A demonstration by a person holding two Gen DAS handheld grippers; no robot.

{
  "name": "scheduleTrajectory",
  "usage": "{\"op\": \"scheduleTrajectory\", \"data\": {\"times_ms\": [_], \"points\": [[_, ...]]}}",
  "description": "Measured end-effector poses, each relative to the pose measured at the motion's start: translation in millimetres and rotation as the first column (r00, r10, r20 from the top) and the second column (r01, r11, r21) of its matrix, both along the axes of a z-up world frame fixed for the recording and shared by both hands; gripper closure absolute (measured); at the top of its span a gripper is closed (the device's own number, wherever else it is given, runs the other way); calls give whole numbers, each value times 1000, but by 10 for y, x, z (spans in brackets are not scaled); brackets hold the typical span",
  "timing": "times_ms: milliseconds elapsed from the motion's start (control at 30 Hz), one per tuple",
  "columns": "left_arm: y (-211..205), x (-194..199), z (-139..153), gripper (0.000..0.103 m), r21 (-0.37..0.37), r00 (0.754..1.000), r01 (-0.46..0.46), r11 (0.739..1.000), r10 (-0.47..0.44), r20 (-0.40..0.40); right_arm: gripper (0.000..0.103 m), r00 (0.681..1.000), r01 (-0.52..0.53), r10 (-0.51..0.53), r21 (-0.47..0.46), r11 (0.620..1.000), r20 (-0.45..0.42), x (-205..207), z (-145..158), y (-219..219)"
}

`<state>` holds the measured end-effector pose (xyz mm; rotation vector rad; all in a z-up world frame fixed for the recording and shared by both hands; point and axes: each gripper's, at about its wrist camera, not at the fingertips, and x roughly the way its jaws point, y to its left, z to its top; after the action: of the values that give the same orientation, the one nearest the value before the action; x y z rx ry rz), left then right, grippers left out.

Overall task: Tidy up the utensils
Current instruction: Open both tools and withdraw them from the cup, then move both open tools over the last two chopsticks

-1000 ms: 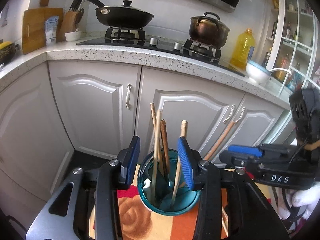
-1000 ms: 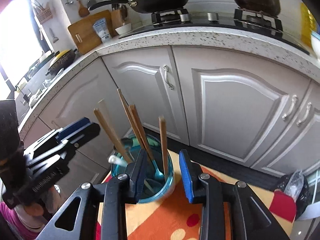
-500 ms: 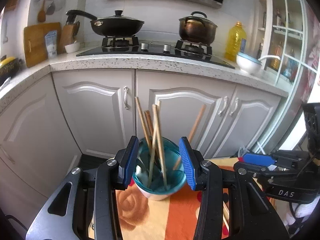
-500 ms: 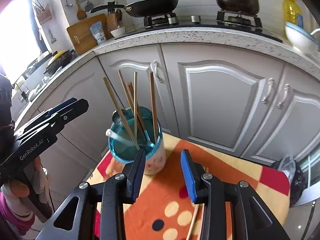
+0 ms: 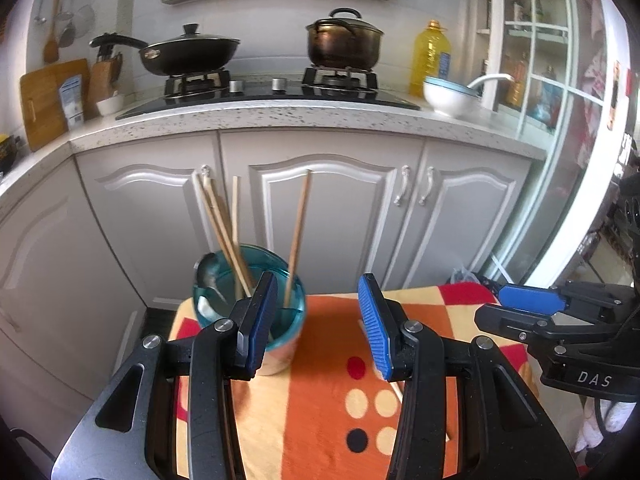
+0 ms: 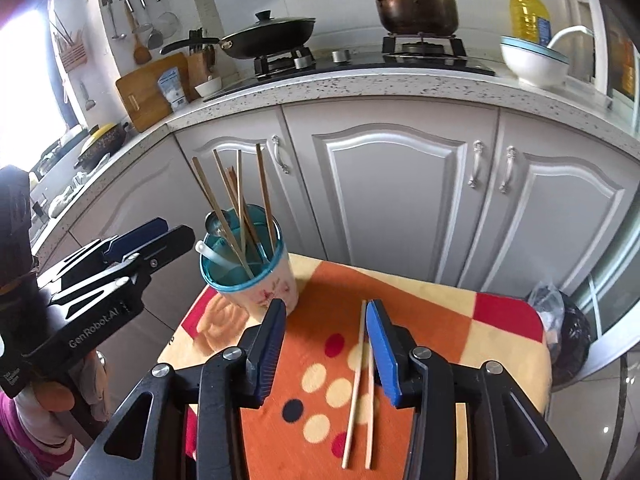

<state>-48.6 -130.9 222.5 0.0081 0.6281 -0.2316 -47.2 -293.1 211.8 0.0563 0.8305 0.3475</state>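
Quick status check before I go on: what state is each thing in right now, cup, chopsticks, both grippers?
Cup: upright on the cloth, holding chopsticks and spoons.
Loose chopsticks: two lying flat on the cloth, outside the cup.
Left gripper: open, empty.
Right gripper: jaws just been opening, nothing gripped.

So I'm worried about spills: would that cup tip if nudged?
Probably fairly easily: the cup is tall, and long chopsticks lean out above its rim. It also stands on a soft blanket, likely unsteady.
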Motion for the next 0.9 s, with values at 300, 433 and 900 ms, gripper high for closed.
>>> {"op": "scheduleTrajectory", "data": {"times_ms": [300, 433, 900], "points": [[-262, -68, -49, 62, 6, 999, 46, 999, -46, -21, 63, 999, 32, -32, 3, 999, -12, -172, -58, -179], [-346, -85, -75, 62, 11, 998, 59, 998, -59, -31, 62, 999, 38, -38, -4, 999, -18, -211, -91, -218], [-405, -41, -178, 62, 11, 995, 64, 998, -63, -71, 62, 998, 39, -40, -18, 999, -56, -181, -219, -221]]}}
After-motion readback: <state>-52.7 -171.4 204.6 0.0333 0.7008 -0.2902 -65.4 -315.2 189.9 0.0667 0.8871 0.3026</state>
